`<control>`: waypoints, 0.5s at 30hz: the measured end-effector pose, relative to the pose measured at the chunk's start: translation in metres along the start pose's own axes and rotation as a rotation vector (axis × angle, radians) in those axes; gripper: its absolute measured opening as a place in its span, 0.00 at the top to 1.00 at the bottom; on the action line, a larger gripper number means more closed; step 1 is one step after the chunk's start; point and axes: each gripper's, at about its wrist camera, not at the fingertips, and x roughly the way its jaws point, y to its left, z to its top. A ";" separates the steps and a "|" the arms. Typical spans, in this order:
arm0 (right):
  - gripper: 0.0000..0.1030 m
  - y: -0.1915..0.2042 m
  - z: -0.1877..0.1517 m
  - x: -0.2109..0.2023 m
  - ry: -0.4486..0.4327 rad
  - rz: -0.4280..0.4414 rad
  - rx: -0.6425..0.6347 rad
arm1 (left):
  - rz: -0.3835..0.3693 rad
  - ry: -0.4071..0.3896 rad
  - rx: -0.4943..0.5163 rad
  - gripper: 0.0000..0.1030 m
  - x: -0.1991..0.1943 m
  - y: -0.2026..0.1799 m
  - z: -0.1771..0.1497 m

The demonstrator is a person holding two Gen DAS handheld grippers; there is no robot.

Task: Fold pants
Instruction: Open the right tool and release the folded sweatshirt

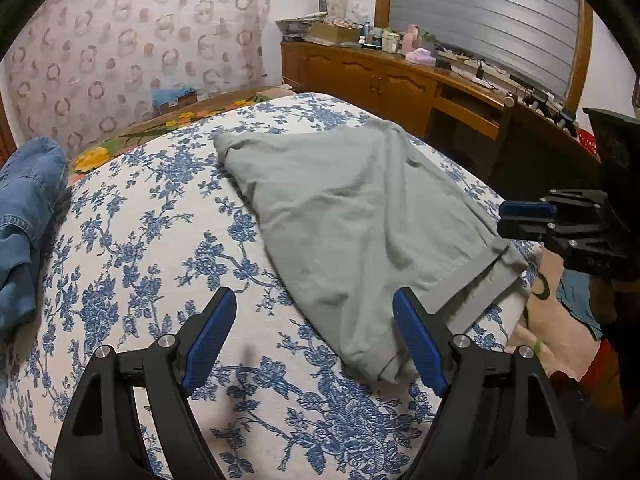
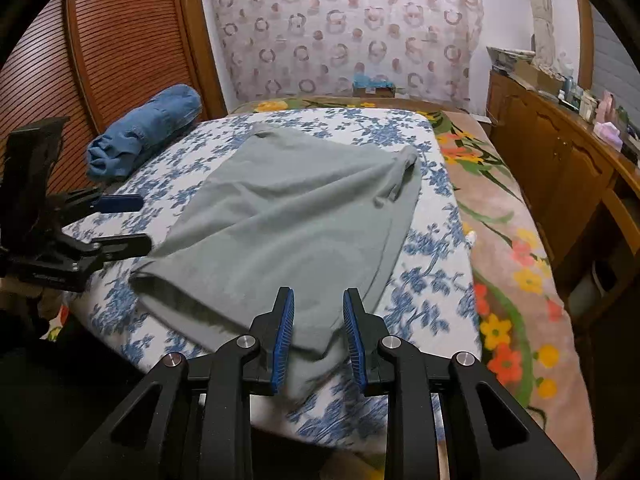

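Pants (image 1: 352, 216) in grey-green fabric lie spread across the blue-and-white floral bed cover (image 1: 168, 240), folded into a broad wedge with loose wrinkles across the top layer. In your left wrist view, the flat hem band (image 1: 476, 292) of one leg sits at the edge of the bed nearest you, and a rounded fold corner rests just ahead of the left tool (image 1: 316, 340). Your left tool stands wide, with its blue pads apart and only bed cover and the fabric edge visible between them; the pads press on nothing. Your right tool (image 2: 319, 336) stands at a narrow gap, with its pads parallel and close together. In the right wrist view, a corner of the pants lies in that gap, below and between the pads; the pads do not clamp the fabric. Each tool appears in the other view at the side of the bed, level with the near edge of the pants. A rolled blue denim garment (image 2: 144, 132) rests on the bed cover at the far left, well apart from the pants, against the slatted wooden door (image 2: 112, 40). A floral blanket (image 2: 512, 248) covers the mattress beyond the bed cover on the right. A wooden sideboard (image 1: 380, 80) carrying bottles and boxes runs along the wall under the shuttered window (image 1: 488, 16).
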 end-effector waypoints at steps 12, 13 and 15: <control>0.75 0.007 -0.021 -0.013 -0.018 0.009 0.024 | -0.001 0.047 0.000 0.21 0.016 -0.006 -0.009; 0.75 0.012 -0.018 -0.009 -0.015 0.007 0.023 | 0.002 0.055 0.000 0.21 0.018 -0.006 -0.010; 0.75 0.014 -0.019 -0.005 -0.007 0.005 0.017 | 0.002 0.067 -0.002 0.21 0.022 -0.006 -0.012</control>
